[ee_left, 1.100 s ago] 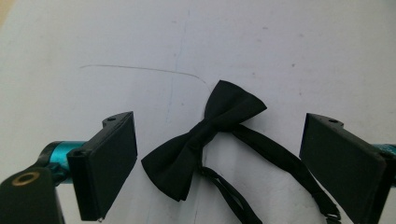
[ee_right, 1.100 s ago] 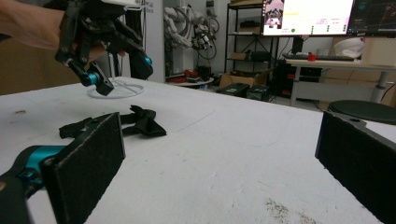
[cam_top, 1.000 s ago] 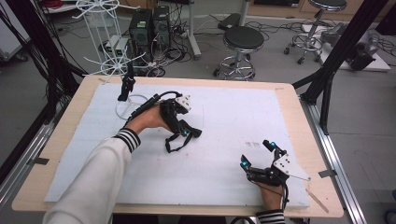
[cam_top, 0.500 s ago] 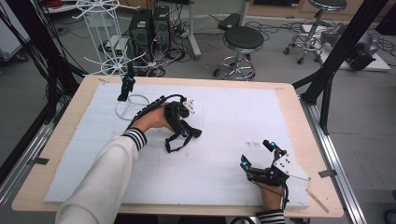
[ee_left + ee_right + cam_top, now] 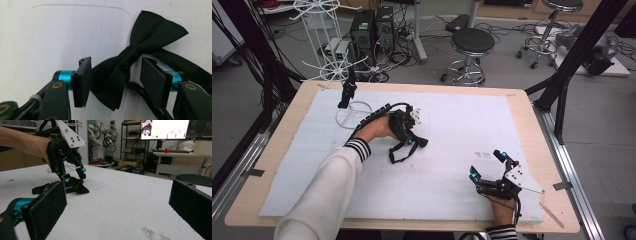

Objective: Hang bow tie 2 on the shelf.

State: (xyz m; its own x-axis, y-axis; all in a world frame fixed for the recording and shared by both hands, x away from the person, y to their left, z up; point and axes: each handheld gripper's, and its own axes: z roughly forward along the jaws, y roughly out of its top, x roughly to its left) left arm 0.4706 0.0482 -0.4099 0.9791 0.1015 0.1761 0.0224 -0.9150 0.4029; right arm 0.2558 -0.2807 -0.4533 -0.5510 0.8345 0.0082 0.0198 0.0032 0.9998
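From above, my left gripper point(image 5: 408, 141) stands over the black bow tie point(image 5: 404, 147) on the white mat point(image 5: 452, 125). Along its jaws, they have just been closing around the knot, not yet pressing. My right gripper point(image 5: 117, 207) stays released, empty.
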